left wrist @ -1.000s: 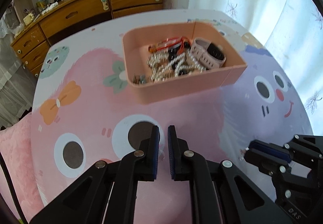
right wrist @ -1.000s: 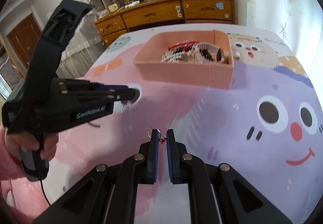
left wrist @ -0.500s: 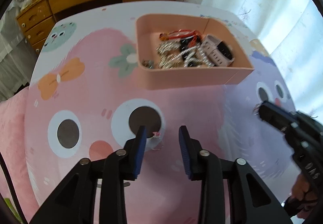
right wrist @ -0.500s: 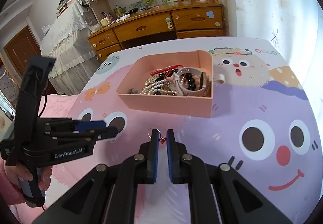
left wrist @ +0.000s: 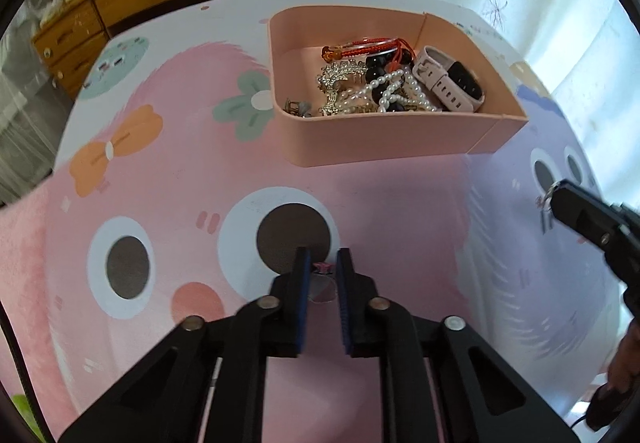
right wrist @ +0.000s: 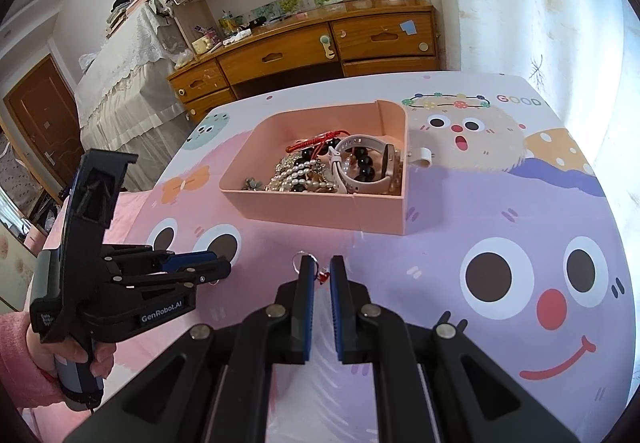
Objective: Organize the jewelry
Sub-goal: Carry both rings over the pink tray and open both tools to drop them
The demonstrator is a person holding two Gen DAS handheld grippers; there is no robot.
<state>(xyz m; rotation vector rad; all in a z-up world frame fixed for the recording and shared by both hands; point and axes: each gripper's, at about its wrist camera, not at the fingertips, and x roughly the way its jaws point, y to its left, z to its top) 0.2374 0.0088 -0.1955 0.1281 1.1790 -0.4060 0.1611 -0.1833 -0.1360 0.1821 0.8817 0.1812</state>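
left gripper (left wrist: pixel 323 269) | closed on a small pink-topped ring (left wrist: pixel 322 266), sitting right between its tips | right gripper (right wrist: pixel 320 273) | closed on a ring with a red bit (right wrist: pixel 316 270) | pink box (left wrist: pixel 384 141) lies straight ahead of both, left hand a bit nearer

Two grippers: left gripper (left wrist: pixel 322 269), right gripper (right wrist: pixel 320 272). One pink tray (left wrist: pixel 384 139) on one table (left wrist: pixel 400 211). In the tray: one pale pink watch (left wrist: pixel 450 83), one red cord bracelet (left wrist: pixel 366 45), one dark bead bracelet (left wrist: pixel 376 73), pearl strands (left wrist: pixel 394 95) tangled, count unclear. Two small rings: one ring (left wrist: pixel 323 268) at the left jaws, another ring (right wrist: pixel 301 259) at the right. One wooden dresser (right wrist: pixel 312 47).
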